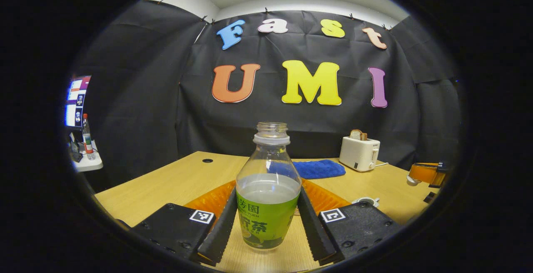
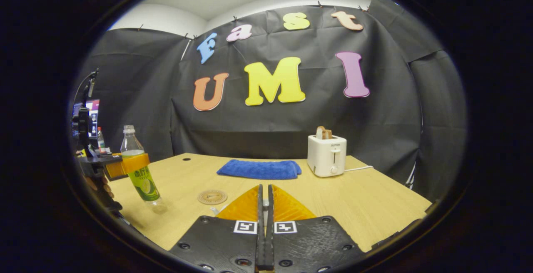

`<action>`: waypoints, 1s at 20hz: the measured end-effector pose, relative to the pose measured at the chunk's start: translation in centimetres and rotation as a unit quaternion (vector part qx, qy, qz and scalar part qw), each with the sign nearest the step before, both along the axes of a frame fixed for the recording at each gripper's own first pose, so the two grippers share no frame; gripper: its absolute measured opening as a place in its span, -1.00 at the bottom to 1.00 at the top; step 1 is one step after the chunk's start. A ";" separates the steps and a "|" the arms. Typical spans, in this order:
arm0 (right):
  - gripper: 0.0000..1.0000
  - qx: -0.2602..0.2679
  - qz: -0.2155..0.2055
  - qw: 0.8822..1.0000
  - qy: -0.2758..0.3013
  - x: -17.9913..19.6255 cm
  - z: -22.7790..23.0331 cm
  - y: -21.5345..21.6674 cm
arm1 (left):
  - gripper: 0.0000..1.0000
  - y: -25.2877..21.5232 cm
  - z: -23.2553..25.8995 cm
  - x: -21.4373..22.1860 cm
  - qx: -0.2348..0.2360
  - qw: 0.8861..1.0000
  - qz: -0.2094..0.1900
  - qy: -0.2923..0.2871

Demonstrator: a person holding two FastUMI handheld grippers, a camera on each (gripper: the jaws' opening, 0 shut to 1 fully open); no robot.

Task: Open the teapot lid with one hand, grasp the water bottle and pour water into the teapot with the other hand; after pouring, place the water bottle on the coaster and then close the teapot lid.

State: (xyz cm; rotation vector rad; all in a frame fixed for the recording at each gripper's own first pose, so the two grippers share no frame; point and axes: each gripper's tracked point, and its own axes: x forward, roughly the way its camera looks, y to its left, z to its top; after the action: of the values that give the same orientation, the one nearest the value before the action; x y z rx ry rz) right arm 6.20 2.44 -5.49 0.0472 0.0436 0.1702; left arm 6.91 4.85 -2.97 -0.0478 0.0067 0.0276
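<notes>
A clear uncapped water bottle [image 1: 268, 169] with a green label, about half full, stands upright between my left gripper's [image 1: 267, 191] fingers, which press on both its sides. In the right gripper view the same bottle [image 2: 143, 181] leans slightly at the table's left edge, held by that gripper [image 2: 125, 164]. My right gripper [image 2: 265, 187] is shut above the table, with a small pale piece pinched at its tips that looks like the teapot lid. In the left gripper view it [image 1: 421, 173] hovers far right, above the white teapot's open rim [image 1: 366, 201]. A round brown coaster [image 2: 212, 196] lies on the table.
A folded blue towel [image 2: 260, 169] lies at the back of the wooden table [image 2: 374, 198], beside a white toaster [image 2: 327, 155] holding bread. A hand [image 2: 98, 185] holds the left gripper. A side shelf with another bottle [image 1: 86, 137] stands left.
</notes>
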 end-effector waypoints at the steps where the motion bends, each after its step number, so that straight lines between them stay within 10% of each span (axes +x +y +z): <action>1: -1.00 -0.001 -0.007 1.000 0.000 -0.1 0.1 -0.5 | 0.56 0.1 0.3 -0.3 0.010 1.000 0.005 0.002; 10: -0.99 -0.006 -0.040 0.999 -0.007 -0.7 -0.2 -4.3 | 0.54 -1.6 0.5 0.4 0.162 0.986 0.016 0.026; 20: -1.00 0.005 -0.053 0.999 0.011 -0.7 -1.2 -6.7 | 0.54 -5.4 -3.0 2.7 0.334 0.939 -0.006 0.086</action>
State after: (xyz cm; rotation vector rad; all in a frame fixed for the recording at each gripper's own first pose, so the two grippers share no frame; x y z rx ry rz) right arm 5.50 -4.25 -6.71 0.0611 0.0623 0.0641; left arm 9.57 -0.54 -5.99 0.6371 0.1723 0.0211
